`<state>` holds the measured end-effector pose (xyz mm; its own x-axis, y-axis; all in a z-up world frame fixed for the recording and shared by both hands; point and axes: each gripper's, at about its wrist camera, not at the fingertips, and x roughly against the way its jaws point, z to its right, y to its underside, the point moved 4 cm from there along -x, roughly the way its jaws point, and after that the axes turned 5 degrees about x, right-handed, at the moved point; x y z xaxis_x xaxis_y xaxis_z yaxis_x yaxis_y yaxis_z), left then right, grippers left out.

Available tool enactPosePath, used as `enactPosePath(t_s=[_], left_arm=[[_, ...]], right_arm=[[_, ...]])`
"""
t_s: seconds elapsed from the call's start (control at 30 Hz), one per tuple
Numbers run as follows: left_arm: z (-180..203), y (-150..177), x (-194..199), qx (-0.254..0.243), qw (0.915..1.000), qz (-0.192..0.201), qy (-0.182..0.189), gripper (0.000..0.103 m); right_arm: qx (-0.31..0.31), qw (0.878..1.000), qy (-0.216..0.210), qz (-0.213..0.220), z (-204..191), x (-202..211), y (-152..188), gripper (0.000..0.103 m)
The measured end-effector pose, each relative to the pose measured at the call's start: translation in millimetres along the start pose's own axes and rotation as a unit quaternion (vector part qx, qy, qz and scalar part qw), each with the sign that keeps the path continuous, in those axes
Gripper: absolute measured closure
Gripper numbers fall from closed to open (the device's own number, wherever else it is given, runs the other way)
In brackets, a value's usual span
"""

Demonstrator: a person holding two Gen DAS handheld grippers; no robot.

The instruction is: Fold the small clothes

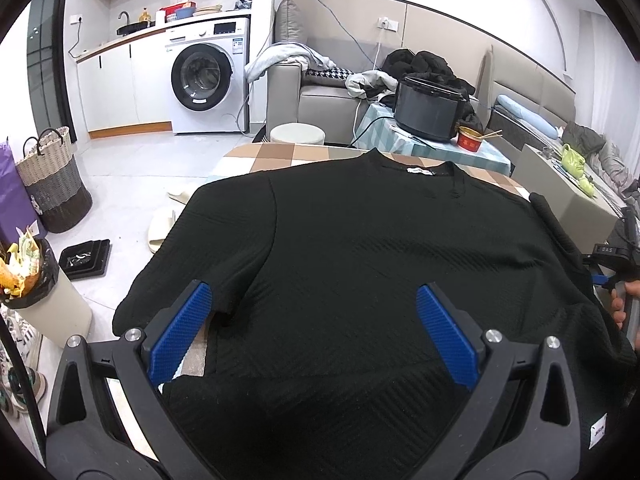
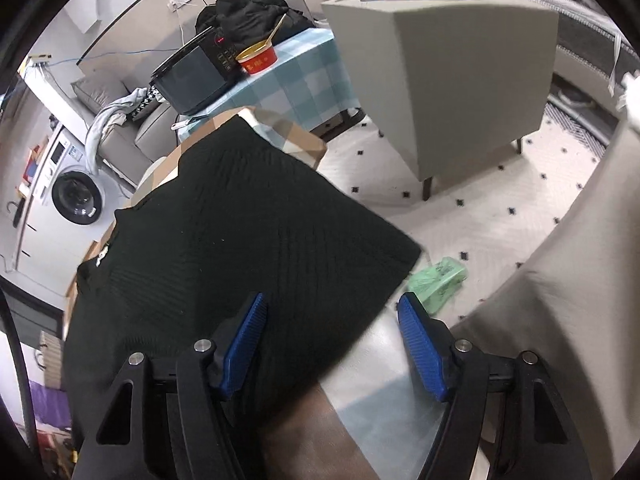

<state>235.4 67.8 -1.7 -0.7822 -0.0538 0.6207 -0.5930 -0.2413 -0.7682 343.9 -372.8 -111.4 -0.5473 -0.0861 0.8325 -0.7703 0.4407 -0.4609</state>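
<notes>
**Black shirt lies flat, both tools wide open**

A black shirt (image 1: 360, 260) lies spread out on the counter (image 1: 272, 156), which has a checked cloth of brown, tan and pale blue squares. The neck of the shirt points away from the person, and a small white label sits inside the collar. One short sleeve hangs over the left edge of the counter. The other sleeve reaches toward the right edge.

The left tool (image 1: 312, 320) hovers over the near part of the shirt. Its blue pads (image 1: 180, 332) stand far apart, and nothing is pinched between them. One pad is above the left sleeve, the other above the middle of the shirt.

The right tool (image 2: 332, 344) is over the shirt's right side edge. Its pads are apart too, and they do not press on anything. The left pad is above the black cloth, the right pad above the bare counter.

In the left view, a hand (image 1: 624, 300) shows at the far right edge, holding the other tool.
</notes>
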Motion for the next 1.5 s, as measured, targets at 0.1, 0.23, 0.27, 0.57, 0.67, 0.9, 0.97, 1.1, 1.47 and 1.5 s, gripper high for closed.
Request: enactPosePath(t_s=[0.1, 0.23, 0.27, 0.57, 0.67, 0.9, 0.97, 1.1, 1.47, 1.5], left_arm=[[-0.7, -0.2, -0.6, -0.001, 1.0, 0.001, -0.004, 0.001], [-4.0, 1.0, -0.5, 0.005, 1.0, 0.0, -0.003, 0.001], [-4.0, 0.9, 0.6, 0.005, 1.0, 0.003, -0.004, 0.001], [-13.7, 4.4, 9.0, 0.01, 0.9998, 0.013, -0.009, 0.001], [-16.4, 5.1, 11.8, 0.01, 0.9998, 0.016, -0.011, 0.001], [-28.7, 12.1, 20.0, 0.019, 0.9993, 0.021, -0.022, 0.001], [-31.6, 14.8, 21.8, 0.02, 0.9993, 0.021, -0.024, 0.001], [-33.2, 15.3, 21.9, 0.021, 0.9993, 0.02, -0.025, 0.001], [-37.2, 25.4, 20.0, 0.028, 0.9993, 0.013, -0.019, 0.001], [-37.2, 26.6, 18.7, 0.027, 0.9994, 0.012, -0.019, 0.001]], right_arm=[[-0.007, 1.0, 0.005, -0.005, -0.1, -10.2, -3.3, 0.044], [-0.021, 0.999, 0.017, 0.044, 4.0, 8.2, -6.7, 0.097], [-0.023, 0.998, 0.007, 0.059, 4.1, 15.8, -7.1, 0.097], [0.025, 0.989, 0.01, 0.143, -9.4, 74.7, -4.6, 0.098], [0.05, 0.984, -0.031, 0.165, -27.8, 83.6, -11.3, 0.098], [0.245, 0.928, -0.209, 0.189, -147.8, 116.8, 1.5, 0.098], [0.336, 0.902, -0.234, 0.137, -190.1, 111.4, 27.5, 0.098], [0.422, 0.879, -0.217, 0.036, -223.0, 81.6, 68.0, 0.08], [0.297, 0.945, -0.136, -0.008, -144.2, 70.7, 56.6, 0.046], [0.274, 0.953, -0.13, -0.013, -134.6, 68.9, 52.0, 0.046]])
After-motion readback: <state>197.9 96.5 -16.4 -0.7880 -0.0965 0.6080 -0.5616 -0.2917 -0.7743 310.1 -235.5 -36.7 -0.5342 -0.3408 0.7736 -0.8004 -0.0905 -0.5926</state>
